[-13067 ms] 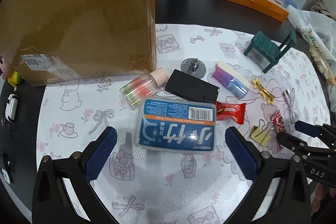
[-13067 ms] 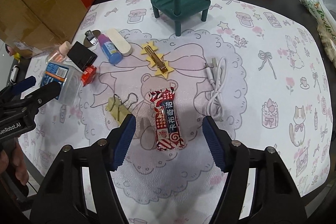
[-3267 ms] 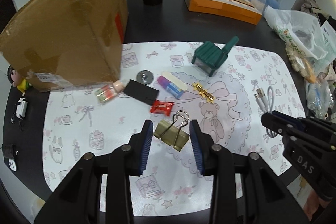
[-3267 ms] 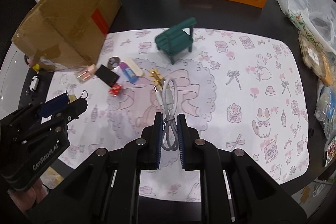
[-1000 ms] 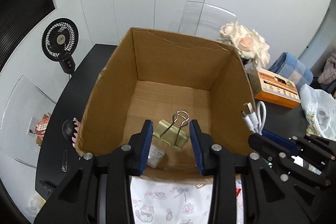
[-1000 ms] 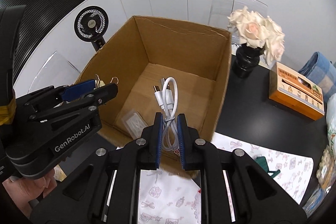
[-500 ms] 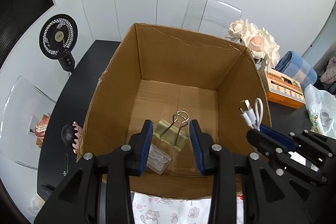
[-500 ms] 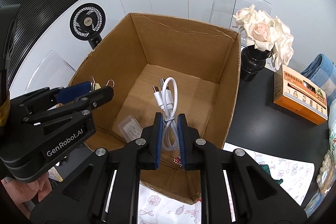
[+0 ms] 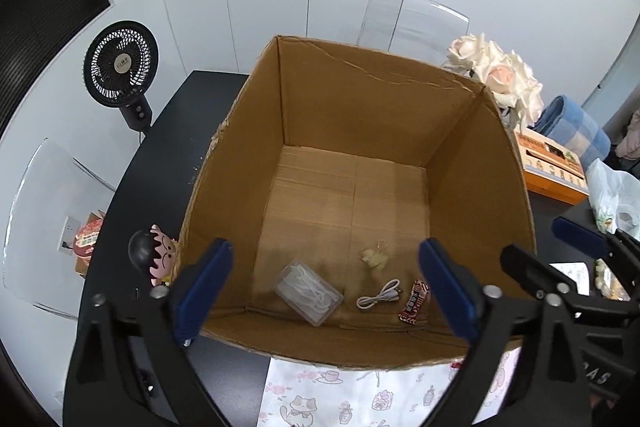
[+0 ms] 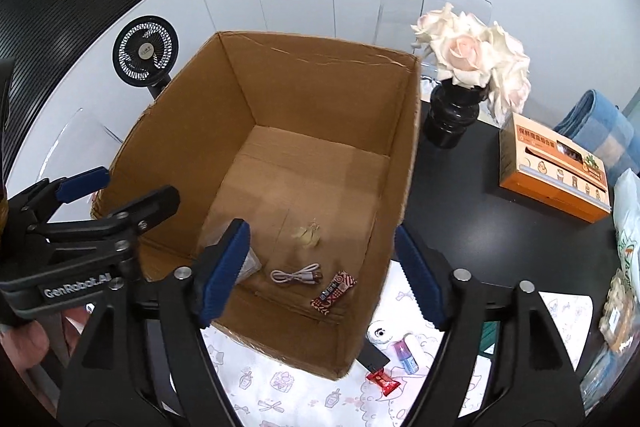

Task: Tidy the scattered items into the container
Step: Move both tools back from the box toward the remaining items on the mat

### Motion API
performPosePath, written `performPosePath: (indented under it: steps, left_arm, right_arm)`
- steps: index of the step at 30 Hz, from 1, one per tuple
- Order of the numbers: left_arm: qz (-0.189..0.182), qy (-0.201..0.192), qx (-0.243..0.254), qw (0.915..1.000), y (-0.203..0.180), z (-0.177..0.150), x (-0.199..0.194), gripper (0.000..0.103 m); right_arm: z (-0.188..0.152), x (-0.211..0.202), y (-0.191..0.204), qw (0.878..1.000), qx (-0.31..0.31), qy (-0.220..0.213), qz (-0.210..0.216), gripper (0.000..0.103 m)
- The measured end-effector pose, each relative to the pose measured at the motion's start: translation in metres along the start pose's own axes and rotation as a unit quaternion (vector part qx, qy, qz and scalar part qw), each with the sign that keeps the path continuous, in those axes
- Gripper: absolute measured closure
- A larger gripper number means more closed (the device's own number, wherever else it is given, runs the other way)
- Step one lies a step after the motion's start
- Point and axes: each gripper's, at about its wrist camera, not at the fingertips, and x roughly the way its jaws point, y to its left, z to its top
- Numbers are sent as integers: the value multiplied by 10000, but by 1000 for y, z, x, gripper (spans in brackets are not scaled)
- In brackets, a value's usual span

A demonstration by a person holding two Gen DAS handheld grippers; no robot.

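Open cardboard box (image 9: 476,163) on a dark table (image 10: 472,219), flaps up, with 4 items on its floor near the front wall: clear plastic case (image 9: 308,291), yellowish binder clip (image 9: 375,257), coiled white USB cable (image 9: 378,297), red snack bar wrapper (image 9: 414,301). Binder clip blurred in both views; whether resting or in mid-air cannot be told. Cable just beside the wrapper, case a little apart to the left. Above the box, left gripper (image 9: 326,287) spread wide and empty, blue pads (image 9: 204,285) either side of the opening. Right gripper (image 10: 320,271) likewise spread wide, nothing between its fingers. On the patterned mat (image 10: 276,395) in front of the box, seen from the right wrist: round metal disc (image 10: 379,334), black rectangular block (image 10: 374,357), purple-and-blue tube (image 10: 405,354), red candy (image 10: 383,381). Farther out: cartoon figurine (image 9: 154,259) at the box's left corner, black desk fan (image 9: 120,71), black vase with pale roses (image 10: 472,59), orange tissue box (image 10: 554,167), blue checked cloth (image 10: 600,131).
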Motion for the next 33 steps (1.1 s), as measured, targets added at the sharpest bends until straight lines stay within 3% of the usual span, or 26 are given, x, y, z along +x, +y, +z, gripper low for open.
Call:
performPosePath:
  steps: [8,11,16,18,20,28,33]
  left_arm:
    - [-94,-176,98,9998,-12,-10,-19,0]
    - [-202,-246,105,9994,-23,-20,-28,0]
    - [-384,-364,117,9985,-41,-36,-44,0]
    - [-523,-607,81,9968,-52,-46,-52,0]
    - [-607,-842,149,9945,-63,-60,-60,0]
    - [-781,-356,210,9961,-104,-115,-53,0]
    - [-721,-58,625,9954,-140,-162,-34,0]
  right_arm:
    - [-18,-18,-18,9999,92,-91,61,17]
    - [-31,-29,-30,9997,172,-156,34,9]
    - [-59,-57,-54,9989,350,-303,-114,7]
    - [-73,-69,-65,9981,448,-382,-166,0]
    - [-88,-81,-76,9975,489,-437,-244,0]
    - [-163,-111,-123,9938,874,-533,-427,0]
    - [-215,-106,-146,9922,1042,-361,-577,0]
